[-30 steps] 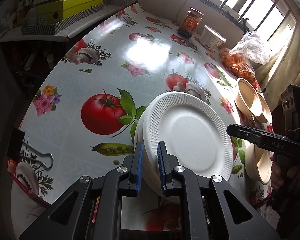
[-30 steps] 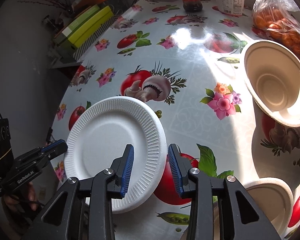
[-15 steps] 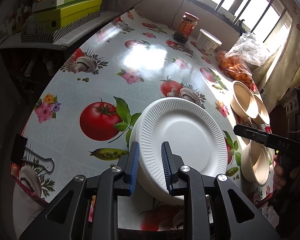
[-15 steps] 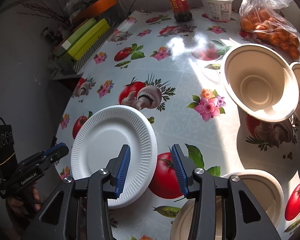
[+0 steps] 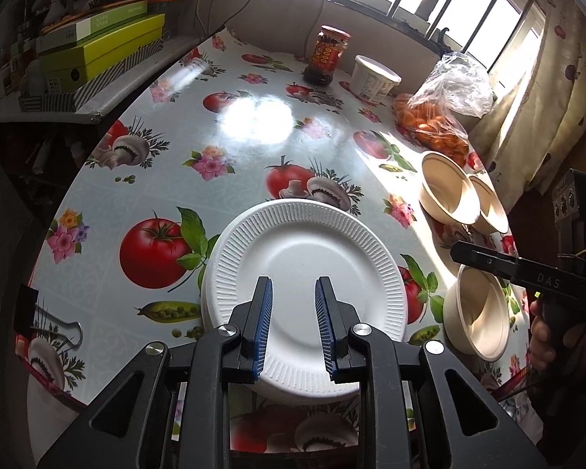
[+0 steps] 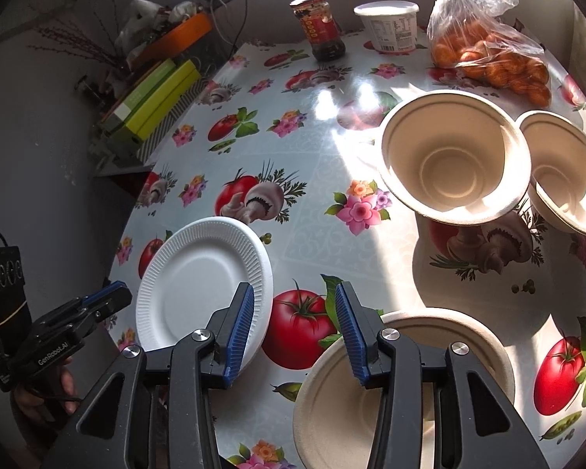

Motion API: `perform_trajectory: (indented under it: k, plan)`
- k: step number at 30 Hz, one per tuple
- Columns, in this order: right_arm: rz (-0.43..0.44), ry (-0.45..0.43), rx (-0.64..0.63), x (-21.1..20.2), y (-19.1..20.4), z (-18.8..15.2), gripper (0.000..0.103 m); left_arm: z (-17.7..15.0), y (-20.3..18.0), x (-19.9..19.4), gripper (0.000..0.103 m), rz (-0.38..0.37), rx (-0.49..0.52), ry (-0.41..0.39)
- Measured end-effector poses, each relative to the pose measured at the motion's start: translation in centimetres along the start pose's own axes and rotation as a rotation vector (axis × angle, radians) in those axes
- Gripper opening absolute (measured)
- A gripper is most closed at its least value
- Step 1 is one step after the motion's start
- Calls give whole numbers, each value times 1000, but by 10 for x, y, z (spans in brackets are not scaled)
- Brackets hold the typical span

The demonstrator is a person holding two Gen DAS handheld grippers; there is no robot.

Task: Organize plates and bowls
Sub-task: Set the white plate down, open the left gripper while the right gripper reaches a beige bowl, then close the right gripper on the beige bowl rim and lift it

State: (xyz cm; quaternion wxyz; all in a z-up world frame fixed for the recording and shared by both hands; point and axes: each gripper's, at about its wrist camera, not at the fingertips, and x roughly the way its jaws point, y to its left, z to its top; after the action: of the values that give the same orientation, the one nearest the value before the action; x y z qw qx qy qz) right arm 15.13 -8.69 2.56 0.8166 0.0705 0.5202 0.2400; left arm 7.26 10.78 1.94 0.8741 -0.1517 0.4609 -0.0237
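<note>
open cloth [image 6: 324, 179] between plates [image 6: 203, 285] and bowls [image 6: 455, 164]; jar [image 6: 322, 25], tub [image 6: 388, 25], fruit bag [image 6: 484, 43] crowd far edge.

I count three beige bowls [image 6: 453, 160] [image 6: 566, 172] [image 6: 406, 387], one stack of white plates [image 5: 306, 273], one jar [image 6: 320, 25], one white tub [image 6: 388, 25], one bag of oranges [image 6: 488, 54], and one binder clip [image 5: 43, 316].

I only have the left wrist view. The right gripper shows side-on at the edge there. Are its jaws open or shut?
Observer: Open. The right gripper has a wide gap and holds nothing.
Operator: What lies under it?
Observer: Tablecloth between the foam plate and the nearest paper bowl; its right finger overlaps that bowl's rim.
Operator: Anything in the far bowls?
Observer: No. The larger far bowl and the smaller far bowl both look empty.
</note>
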Motion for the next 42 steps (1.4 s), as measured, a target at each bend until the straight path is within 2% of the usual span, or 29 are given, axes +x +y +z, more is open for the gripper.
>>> perform_trajectory:
  k: [8,20,31,42]
  plan:
    - [-15,-49,6,-19,-12,-8,43,0,-33,9,24,-4,75,8]
    - [-133,-128,38,-55,-48,-32,44,-3,-91,33,24,-66,197,43]
    - [-217,-219,149,-89,-87,-70,46,-12,-128,53,24,-121,269,97]
    - [-230,-239,173,-92,-100,-93,46,-23,-155,65,24,-92,372,95]
